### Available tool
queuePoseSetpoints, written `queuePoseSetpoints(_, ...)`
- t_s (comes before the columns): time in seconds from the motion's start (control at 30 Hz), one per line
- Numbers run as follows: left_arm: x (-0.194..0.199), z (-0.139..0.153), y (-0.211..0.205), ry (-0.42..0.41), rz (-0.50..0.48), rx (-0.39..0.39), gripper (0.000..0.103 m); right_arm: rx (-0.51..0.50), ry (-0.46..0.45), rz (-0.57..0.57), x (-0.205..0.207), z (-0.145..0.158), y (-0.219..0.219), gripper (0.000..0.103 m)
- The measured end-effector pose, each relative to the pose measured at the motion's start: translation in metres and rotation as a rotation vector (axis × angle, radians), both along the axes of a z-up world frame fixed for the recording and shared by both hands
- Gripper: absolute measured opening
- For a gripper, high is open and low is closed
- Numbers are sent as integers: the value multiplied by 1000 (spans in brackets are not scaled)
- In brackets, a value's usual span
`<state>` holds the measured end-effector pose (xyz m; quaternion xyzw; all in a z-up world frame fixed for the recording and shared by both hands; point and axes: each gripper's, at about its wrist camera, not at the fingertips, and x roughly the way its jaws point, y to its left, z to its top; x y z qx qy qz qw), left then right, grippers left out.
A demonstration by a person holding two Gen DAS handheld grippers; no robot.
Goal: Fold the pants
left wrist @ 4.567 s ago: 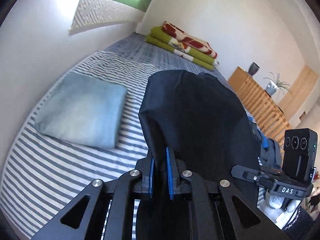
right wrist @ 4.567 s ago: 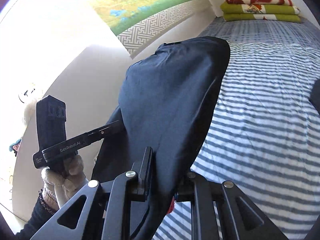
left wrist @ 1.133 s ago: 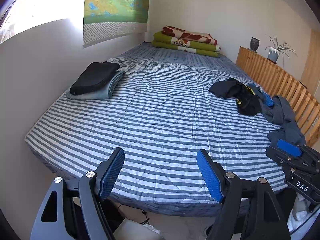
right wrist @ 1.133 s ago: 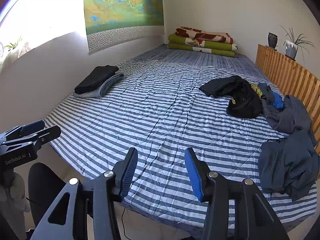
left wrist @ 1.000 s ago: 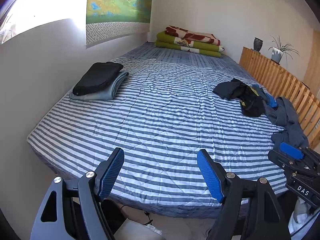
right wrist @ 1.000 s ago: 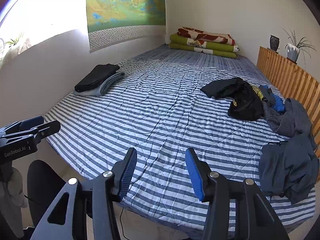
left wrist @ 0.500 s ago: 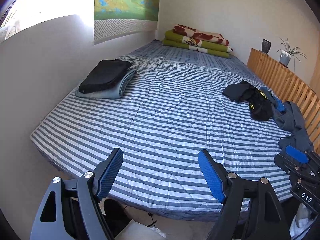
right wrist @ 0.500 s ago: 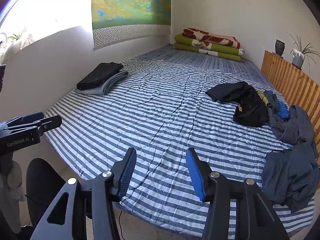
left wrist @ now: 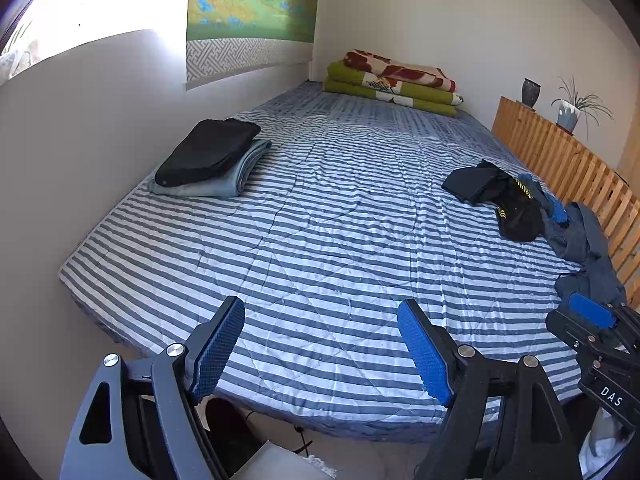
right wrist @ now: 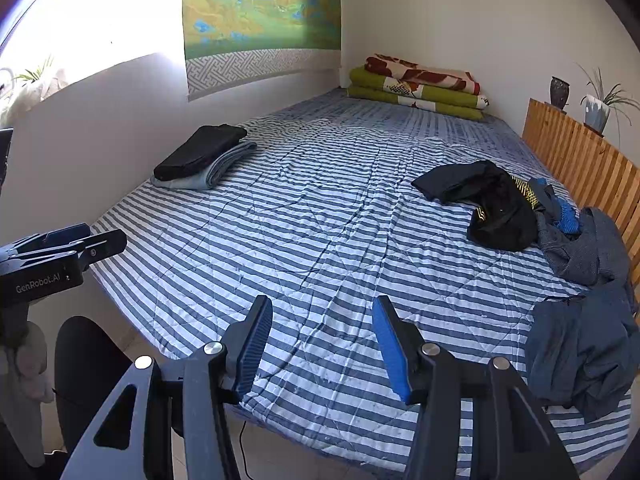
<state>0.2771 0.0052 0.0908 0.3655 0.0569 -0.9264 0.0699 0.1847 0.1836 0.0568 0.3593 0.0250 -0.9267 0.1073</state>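
Folded dark pants point(left wrist: 208, 152) lie on a folded light-blue garment point(left wrist: 228, 182) at the left side of the striped bed point(left wrist: 320, 220), by the wall. The right wrist view shows the same stack point(right wrist: 200, 152). Unfolded clothes are heaped at the right: a black piece point(right wrist: 500, 208), a grey one point(right wrist: 580, 248) and a dark blue one point(right wrist: 580, 352). My left gripper point(left wrist: 320, 308) hangs wide open over the bed's near edge, with nothing between its pads. My right gripper point(right wrist: 322, 304) is open too, less wide and empty, with the dark blue garment to its right.
Folded green and red blankets point(left wrist: 392, 84) lie at the far end of the bed. A wooden slatted rail point(left wrist: 560, 160) with a vase and a potted plant runs along the right side. A white wall point(left wrist: 100, 140) borders the left. Floor and a cable show below the near edge.
A few seconds ago both grippers were shut on the dark pants, held up. Now the pants lie folded on the light-blue stack and both grippers are open and empty at the near edge.
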Motion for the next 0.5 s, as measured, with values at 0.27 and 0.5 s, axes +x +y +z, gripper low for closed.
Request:
queuePoseSetpoints(0.27,0,-4,-4,-5,-3,4,82,-4,-6,-7,2,-2,0,48)
queuePoseSetpoints(0.5,0,-6,-2,-8,-1,5,82,-3,-16,-11,1,-5,-1,48)
